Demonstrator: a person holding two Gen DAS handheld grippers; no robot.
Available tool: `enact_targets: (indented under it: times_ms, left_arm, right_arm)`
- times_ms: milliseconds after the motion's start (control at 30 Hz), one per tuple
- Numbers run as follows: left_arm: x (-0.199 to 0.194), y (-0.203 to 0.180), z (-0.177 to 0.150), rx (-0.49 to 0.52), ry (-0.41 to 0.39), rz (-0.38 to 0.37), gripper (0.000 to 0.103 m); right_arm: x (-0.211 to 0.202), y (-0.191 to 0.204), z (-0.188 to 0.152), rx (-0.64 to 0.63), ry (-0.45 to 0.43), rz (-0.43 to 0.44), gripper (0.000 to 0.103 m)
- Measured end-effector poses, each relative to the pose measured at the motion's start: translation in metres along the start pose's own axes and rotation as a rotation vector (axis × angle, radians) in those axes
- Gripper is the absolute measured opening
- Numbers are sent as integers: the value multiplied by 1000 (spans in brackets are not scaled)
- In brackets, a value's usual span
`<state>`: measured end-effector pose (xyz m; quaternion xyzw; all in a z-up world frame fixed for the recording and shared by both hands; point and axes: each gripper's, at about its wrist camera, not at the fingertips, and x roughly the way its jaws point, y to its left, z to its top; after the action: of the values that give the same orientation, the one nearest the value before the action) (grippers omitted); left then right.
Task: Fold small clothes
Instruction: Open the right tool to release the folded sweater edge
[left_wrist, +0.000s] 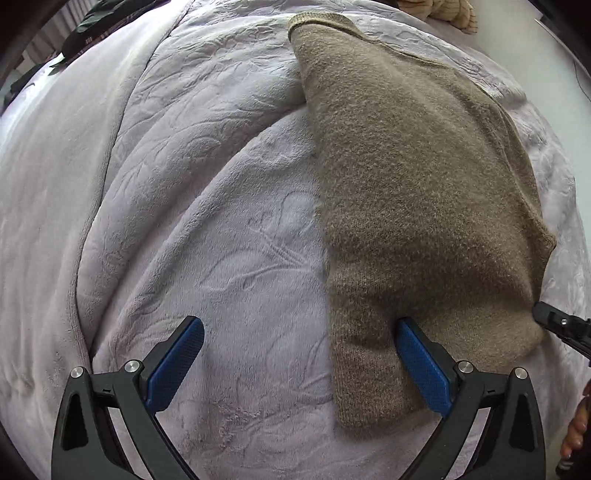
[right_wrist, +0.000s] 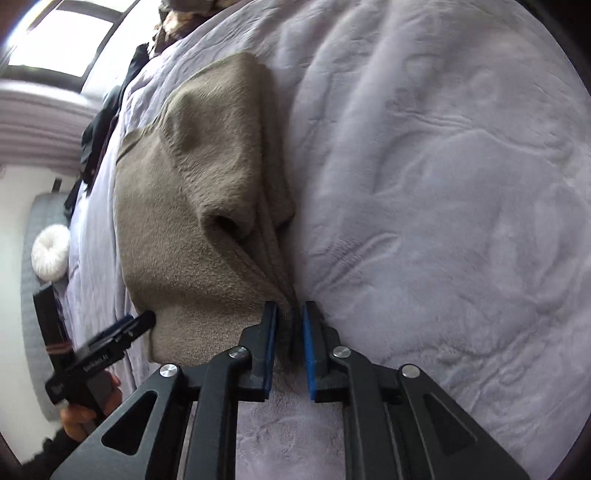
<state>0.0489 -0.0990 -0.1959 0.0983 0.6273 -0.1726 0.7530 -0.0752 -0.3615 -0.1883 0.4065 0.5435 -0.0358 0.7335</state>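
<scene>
A tan knitted sweater (left_wrist: 413, 177) lies partly folded on a lilac plush blanket (left_wrist: 207, 206). My left gripper (left_wrist: 299, 328) is open, its right blue pad (left_wrist: 421, 365) resting on the sweater's near edge, its left pad over the blanket. In the right wrist view the sweater (right_wrist: 192, 206) lies bunched with a sleeve opening showing. My right gripper (right_wrist: 290, 317) is shut on a gathered edge of the sweater at its near corner. The left gripper shows in the right wrist view (right_wrist: 110, 343) at the sweater's other corner. One right fingertip (left_wrist: 554, 321) shows at the left wrist view's right edge.
The blanket (right_wrist: 443, 192) covers a bed. Dark clothes (right_wrist: 99, 133) lie along the bed's far side, a white fluffy ball (right_wrist: 50, 254) beside it. A beige patterned item (left_wrist: 447, 13) lies at the far end.
</scene>
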Motion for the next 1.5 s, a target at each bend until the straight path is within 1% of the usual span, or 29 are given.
enact_targets:
  times_ms: [33, 67, 100, 133, 167, 200, 233, 300, 367, 400, 467, 500, 567, 633, 700, 767, 800, 867, 900, 967, 1200, 1500]
  left_arm:
    - [0, 0, 0, 2, -1, 8, 103]
    - [-1, 0, 0, 1, 0, 11, 103]
    - [-1, 0, -1, -1, 2, 10, 103]
    - [-1, 0, 0, -6, 7, 8, 103]
    - [-1, 0, 0, -10, 10, 7, 103]
    - [0, 1, 1, -13, 12, 7, 103]
    - [0, 1, 1, -15, 13, 8, 103]
    - [0, 0, 1, -20, 15, 17, 103]
    - [0, -2, 4, -28, 20, 26, 103]
    - [1, -3, 5, -34, 22, 30, 103]
    - [3, -3, 7, -49, 30, 33, 103]
    - [2, -4, 5, -55, 35, 31, 103]
    - [1, -4, 5, -62, 47, 30, 103]
    - [-1, -5, 3, -56, 57, 45, 103]
    - [-5, -8, 3, -42, 62, 71, 103]
    - [-12, -11, 1, -34, 67, 93, 103]
    - [-15, -11, 1, -35, 72, 95, 103]
    - [-20, -11, -1, -40, 82, 96, 103]
    - [-23, -12, -3, -39, 85, 97, 103]
    - [-28, -13, -5, -31, 89, 104, 103]
    - [-51, -17, -16, -24, 91, 110, 103]
    - [-80, -19, -35, -20, 95, 110, 103]
  right_arm:
    - [-4, 0, -2, 8, -8, -8, 14]
    - [-13, 2, -4, 8, -28, -42, 13]
    - [-24, 3, -5, -1, -57, -79, 16]
    - [-37, 8, -5, -14, -101, -80, 16]
    - [-50, 9, -6, -24, -132, -52, 16]
    - [-53, 20, -4, -39, -146, -21, 16]
    - [-56, 28, -2, -62, -148, 7, 16]
    - [-50, 51, 5, -140, -122, 38, 16]
    - [-32, 67, 10, -208, -82, 30, 16]
    - [-23, 69, 13, -220, -58, 21, 16]
    - [1, 63, 17, -193, -3, -6, 16]
    - [8, 55, 20, -167, 12, -20, 12]
    - [8, 37, 21, -99, 3, 5, 4]
    - [1, 24, 20, -47, -11, 10, 1]
    - [-7, 15, 16, -19, -19, 1, 2]
    - [-14, 10, 13, -3, -21, -52, 7]
    - [-16, 7, 10, 16, -17, -43, 10]
    - [-24, -1, 5, 66, -15, 15, 10]
    - [-29, -4, 0, 76, -21, 25, 10]
    - [-38, -6, -8, 72, -25, 15, 10]
    - [-56, -8, -39, 91, 14, 21, 10]
    - [-56, 5, -56, 101, 49, 33, 10]
